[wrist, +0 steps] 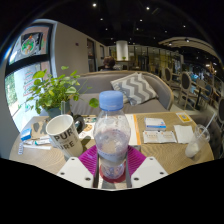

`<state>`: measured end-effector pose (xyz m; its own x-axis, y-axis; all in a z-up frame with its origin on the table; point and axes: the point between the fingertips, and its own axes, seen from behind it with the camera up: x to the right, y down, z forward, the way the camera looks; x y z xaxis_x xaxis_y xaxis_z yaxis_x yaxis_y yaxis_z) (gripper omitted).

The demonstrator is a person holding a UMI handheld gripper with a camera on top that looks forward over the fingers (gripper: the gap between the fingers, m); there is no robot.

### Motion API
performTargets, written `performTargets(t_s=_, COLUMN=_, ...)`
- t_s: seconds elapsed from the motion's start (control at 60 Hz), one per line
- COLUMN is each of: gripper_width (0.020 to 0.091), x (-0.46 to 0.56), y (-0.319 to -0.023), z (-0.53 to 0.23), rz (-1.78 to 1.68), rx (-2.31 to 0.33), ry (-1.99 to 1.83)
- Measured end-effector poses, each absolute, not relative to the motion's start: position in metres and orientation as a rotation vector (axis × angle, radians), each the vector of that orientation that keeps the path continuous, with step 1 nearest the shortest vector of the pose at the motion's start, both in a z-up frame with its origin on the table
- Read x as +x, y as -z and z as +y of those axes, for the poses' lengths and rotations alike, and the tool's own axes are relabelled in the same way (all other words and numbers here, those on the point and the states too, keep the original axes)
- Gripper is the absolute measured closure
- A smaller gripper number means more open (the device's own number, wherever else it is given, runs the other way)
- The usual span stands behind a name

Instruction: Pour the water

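Observation:
A clear plastic water bottle (112, 135) with a light blue cap stands upright between my fingers, with my gripper (112, 166) shut on its lower body. Both magenta pads (89, 158) press against its sides. Water fills most of the bottle. A white mug (64, 133) with dark lettering stands on the wooden table (160, 150) to the left of the bottle, a short way beyond my left finger. Whether the bottle's base touches the table is hidden by my fingers.
A green potted plant (55, 92) stands behind the mug. Papers and cards (158, 128) lie on the table to the right, with a clear glass (194, 147) near the right edge. A grey sofa (120, 88) with a patterned cushion lies beyond.

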<state>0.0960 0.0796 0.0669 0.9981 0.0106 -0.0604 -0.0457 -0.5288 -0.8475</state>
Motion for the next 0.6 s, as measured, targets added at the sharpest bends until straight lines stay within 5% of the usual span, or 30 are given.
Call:
performTargets(t_s=0.15, gripper_width=0.0721, x=0.096, y=-0.067, z=0.079, rz=0.007, rx=-2.112, ry=-0.066)
performTargets(t_s=0.35, gripper_width=0.0587, x=0.097, y=-0.064, z=0.071, rz=-0.003, rx=-2.132, ry=-0.037)
performTargets(t_s=0.4, gripper_width=0.0507, x=0.099, y=-0.062, z=0.067, rz=0.005, rx=-2.159, ry=-0.027)
performTargets(t_s=0.5, gripper_width=0.0235, x=0.099, y=-0.07, z=0.055, rz=0.004, rx=-2.192, ry=0.003)
performTargets(t_s=0.6, gripper_width=0.0254, x=0.094, y=-0.092, z=0.032, rz=0.013, rx=-2.211, ry=0.031)
